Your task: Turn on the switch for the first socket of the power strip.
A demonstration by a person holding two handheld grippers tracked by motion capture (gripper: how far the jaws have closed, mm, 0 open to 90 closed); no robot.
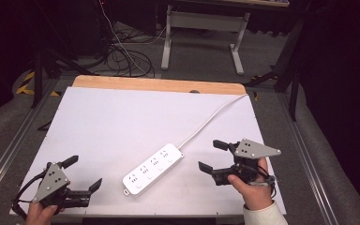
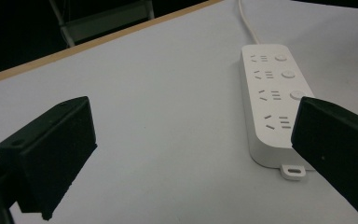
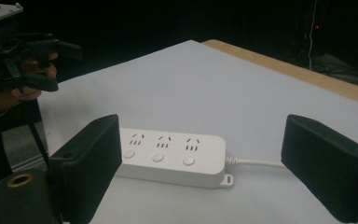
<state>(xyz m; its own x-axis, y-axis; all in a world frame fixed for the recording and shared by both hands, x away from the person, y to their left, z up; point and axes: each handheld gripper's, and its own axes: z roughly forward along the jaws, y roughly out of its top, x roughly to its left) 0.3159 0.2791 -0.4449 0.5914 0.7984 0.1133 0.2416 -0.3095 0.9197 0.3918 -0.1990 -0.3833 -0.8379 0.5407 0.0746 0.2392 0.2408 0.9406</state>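
A white power strip point(image 1: 153, 168) lies diagonally on the white tabletop point(image 1: 122, 117), near the front edge, with several sockets and round buttons on top. Its white cord point(image 1: 211, 117) runs off to the far right corner. My left gripper point(image 1: 84, 172) sits at the front left, open and empty, its jaws pointing toward the strip's near end point(image 2: 272, 93). My right gripper point(image 1: 208, 154) is at the front right, open wide and empty, aimed at the strip's side point(image 3: 172, 156) from a short distance. In the right gripper view, the left gripper point(image 3: 65, 69) shows farther off at the upper left.
The table's far side has a wooden edge point(image 1: 159, 84). Beyond it on the carpet stand a grey desk frame point(image 1: 201, 33) and loose cables point(image 1: 126, 56). Metal rails run along both sides of the table.
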